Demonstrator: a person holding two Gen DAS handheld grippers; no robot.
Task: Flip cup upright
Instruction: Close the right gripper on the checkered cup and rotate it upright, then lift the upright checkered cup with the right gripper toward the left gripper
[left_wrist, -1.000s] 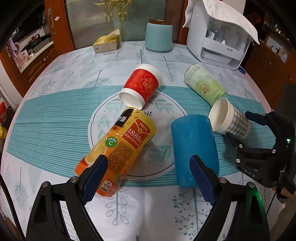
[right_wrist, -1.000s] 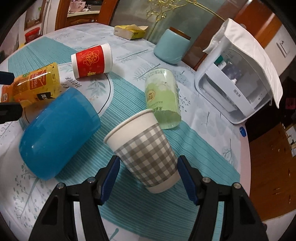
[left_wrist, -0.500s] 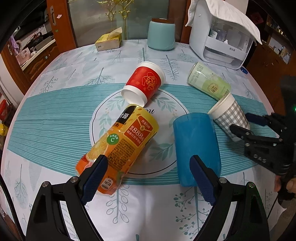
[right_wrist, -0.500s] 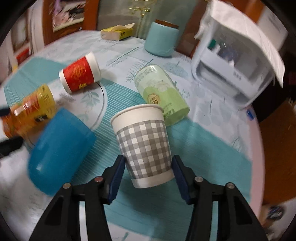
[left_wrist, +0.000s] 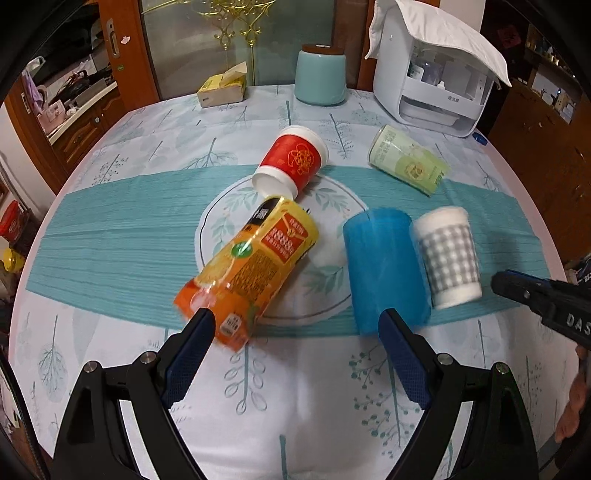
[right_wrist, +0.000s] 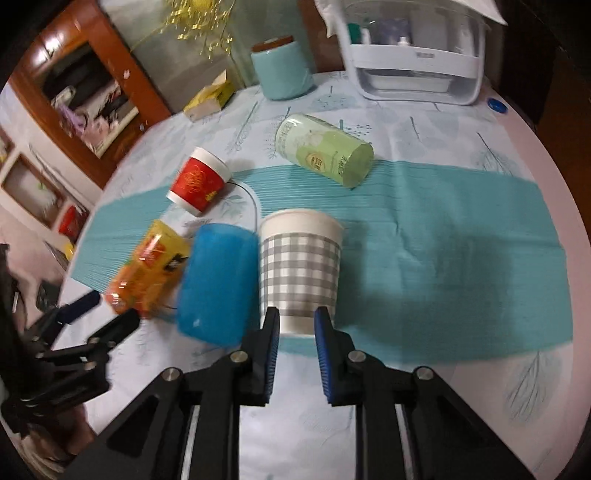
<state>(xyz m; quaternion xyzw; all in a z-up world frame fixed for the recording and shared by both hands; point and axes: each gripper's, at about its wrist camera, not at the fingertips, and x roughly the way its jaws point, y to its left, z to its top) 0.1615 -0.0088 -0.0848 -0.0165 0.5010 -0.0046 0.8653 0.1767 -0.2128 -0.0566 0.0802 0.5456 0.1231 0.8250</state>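
The grey checked paper cup (right_wrist: 300, 269) stands upright on the teal table runner, mouth up; it also shows in the left wrist view (left_wrist: 447, 254). My right gripper (right_wrist: 296, 318) sits just in front of the cup's base with its blue pads narrowed to a small gap; whether they still touch the cup I cannot tell. My left gripper (left_wrist: 295, 325) is open and empty, hovering in front of the orange bottle (left_wrist: 247, 273) and the blue cup (left_wrist: 386, 266), both lying on their sides.
A red paper cup (left_wrist: 291, 162) and a green can (left_wrist: 408, 164) lie on their sides further back. A teal jar (left_wrist: 320, 79), a yellow tissue box (left_wrist: 221, 90) and a white appliance (left_wrist: 436, 74) stand along the far edge of the round table.
The checked cup went from lying tilted in my right gripper to standing upright on the runner. The right gripper drew back to its base and its jaws narrowed. The left gripper stayed open.
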